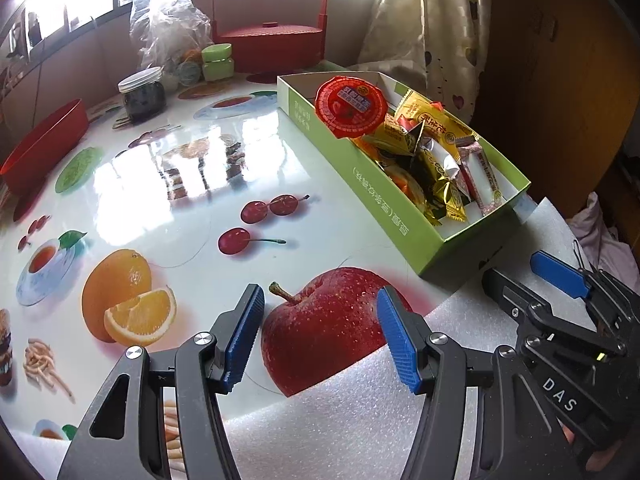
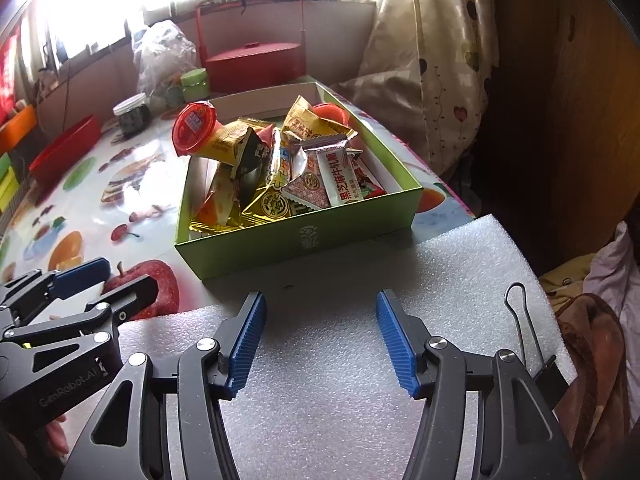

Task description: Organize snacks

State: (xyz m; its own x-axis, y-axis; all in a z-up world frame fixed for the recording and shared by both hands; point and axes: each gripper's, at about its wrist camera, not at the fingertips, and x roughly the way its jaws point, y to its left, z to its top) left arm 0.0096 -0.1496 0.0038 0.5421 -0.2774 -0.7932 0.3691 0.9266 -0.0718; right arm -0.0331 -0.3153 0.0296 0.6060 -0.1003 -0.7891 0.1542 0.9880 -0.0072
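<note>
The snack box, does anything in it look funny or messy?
Yes. In the green box the snack packets lie jumbled in a heap, and a red-lidded jelly cup sits tipped over the box's left wall.

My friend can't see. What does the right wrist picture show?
A green box full of wrapped snacks sits on a fruit-print table. The right gripper, fingers apart and empty, is above white foam.
</note>
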